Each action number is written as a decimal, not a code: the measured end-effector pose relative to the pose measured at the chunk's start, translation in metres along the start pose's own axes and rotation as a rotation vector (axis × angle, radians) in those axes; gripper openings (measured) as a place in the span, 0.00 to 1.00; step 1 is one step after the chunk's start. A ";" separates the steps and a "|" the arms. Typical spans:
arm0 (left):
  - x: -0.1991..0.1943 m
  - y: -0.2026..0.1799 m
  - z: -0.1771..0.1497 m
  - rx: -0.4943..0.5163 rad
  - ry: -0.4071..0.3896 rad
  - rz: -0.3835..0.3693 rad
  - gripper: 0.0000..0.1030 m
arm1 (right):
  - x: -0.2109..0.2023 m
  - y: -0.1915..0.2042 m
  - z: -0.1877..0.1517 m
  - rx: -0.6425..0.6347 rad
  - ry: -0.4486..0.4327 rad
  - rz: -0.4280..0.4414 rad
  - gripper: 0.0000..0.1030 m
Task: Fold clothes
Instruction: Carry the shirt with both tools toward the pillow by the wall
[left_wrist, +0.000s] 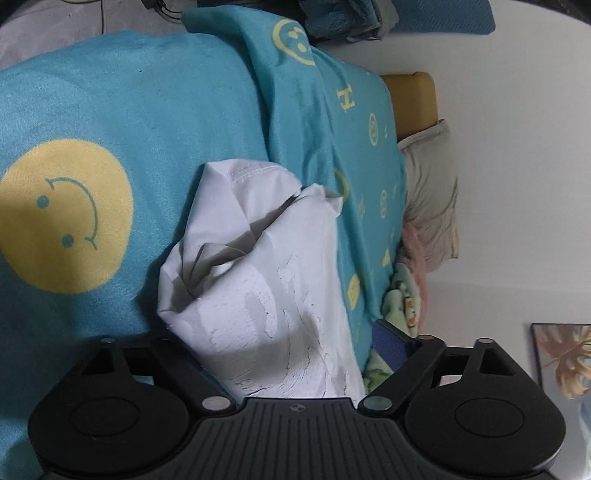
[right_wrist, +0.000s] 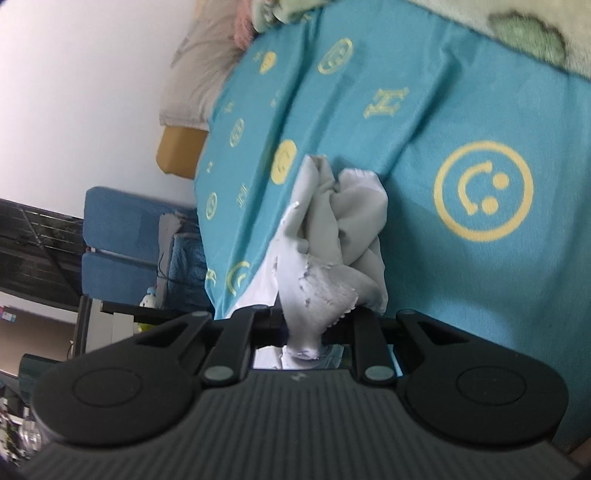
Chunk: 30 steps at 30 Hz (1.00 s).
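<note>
White garment (left_wrist: 258, 280) crumpled, cracked print | on teal bedspread (left_wrist: 110, 103) | right tool (right_wrist: 301, 332) clamps it | left tool (left_wrist: 291, 354) grip unclear

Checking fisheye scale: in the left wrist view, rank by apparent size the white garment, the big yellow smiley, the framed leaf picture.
1. white garment, nearest the camera, so inflated
2. big yellow smiley
3. framed leaf picture, cut off

White wall (left_wrist: 517, 147); teal smiley-print bedsheet (left_wrist: 110, 103); grey pillow (left_wrist: 430, 192); framed leaf picture (left_wrist: 561, 362); blue chair (right_wrist: 122, 236).

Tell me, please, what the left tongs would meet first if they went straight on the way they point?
Probably the white garment bunched directly ahead of the left tongs, with the turquoise smiley bedsheet under it; depth is unclear.
</note>
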<state>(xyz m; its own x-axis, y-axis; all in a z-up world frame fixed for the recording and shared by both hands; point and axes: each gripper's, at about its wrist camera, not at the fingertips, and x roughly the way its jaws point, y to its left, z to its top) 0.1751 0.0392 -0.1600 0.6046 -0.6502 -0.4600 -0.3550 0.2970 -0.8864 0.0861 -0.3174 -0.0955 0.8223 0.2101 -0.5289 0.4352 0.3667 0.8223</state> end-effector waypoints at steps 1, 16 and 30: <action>-0.002 -0.002 0.001 0.008 -0.004 -0.005 0.77 | 0.000 0.002 0.000 -0.010 -0.008 0.002 0.18; -0.014 -0.075 -0.017 0.204 -0.006 -0.018 0.19 | -0.045 0.010 0.007 0.028 -0.074 0.027 0.17; 0.061 -0.266 -0.173 0.498 0.261 -0.079 0.19 | -0.200 0.003 0.157 0.046 -0.287 0.067 0.17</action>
<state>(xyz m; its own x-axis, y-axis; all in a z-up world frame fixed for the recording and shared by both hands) 0.1837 -0.2005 0.0566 0.3966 -0.8166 -0.4194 0.1014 0.4930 -0.8641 -0.0196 -0.5006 0.0458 0.9169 -0.0350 -0.3975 0.3873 0.3180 0.8654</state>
